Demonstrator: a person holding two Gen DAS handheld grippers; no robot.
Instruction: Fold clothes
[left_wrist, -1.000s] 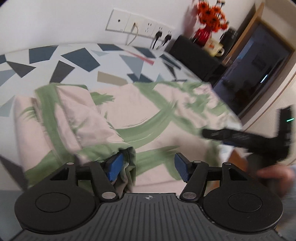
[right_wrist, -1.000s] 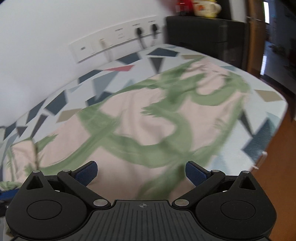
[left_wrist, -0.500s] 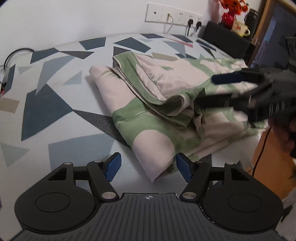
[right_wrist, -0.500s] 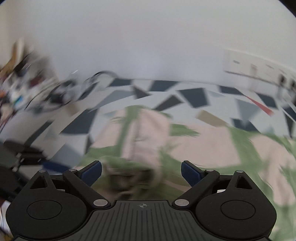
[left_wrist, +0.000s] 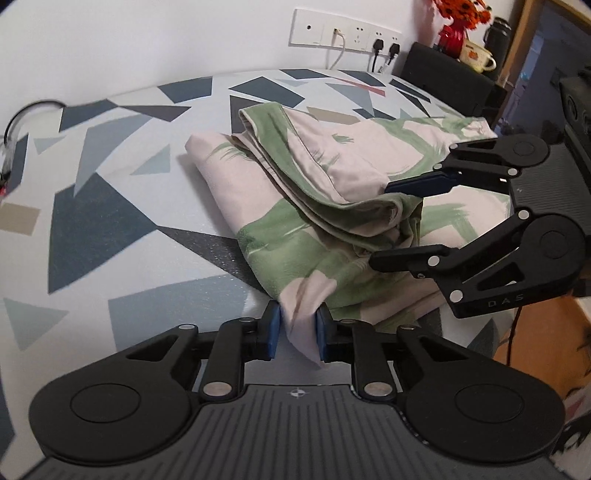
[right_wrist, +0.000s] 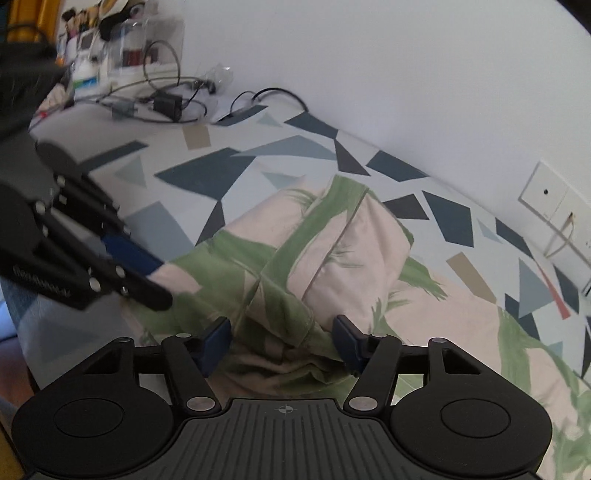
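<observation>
Left gripper: jaws drawn in on the near corner of the pink-and-green garment, both blue pads pressed flat against the cloth with no gap showing. The corner hangs at the table's front edge, directly at twelve o'clock from this gripper.

Right gripper: jaws spread wide, straddling a bunched ridge of the same garment without pinching it. In the left wrist view this gripper enters from three o'clock, one finger above the rumpled fold and one below.

Garment: partly folded and lying on the patterned tabletop. Its long axis runs from the held corner away towards one o'clock, with a folded-over flap lying along the upper side and loose layers heaped in the middle.

Governing relation: the left gripper has the end of the long axis; the right gripper is nearer the mid-length bunch. In my judgement, the next fold depends on the right jaws closing on that ridge, squarely across the axis.

Risk: taking only the top layer would leave the lower layers behind.
</observation>
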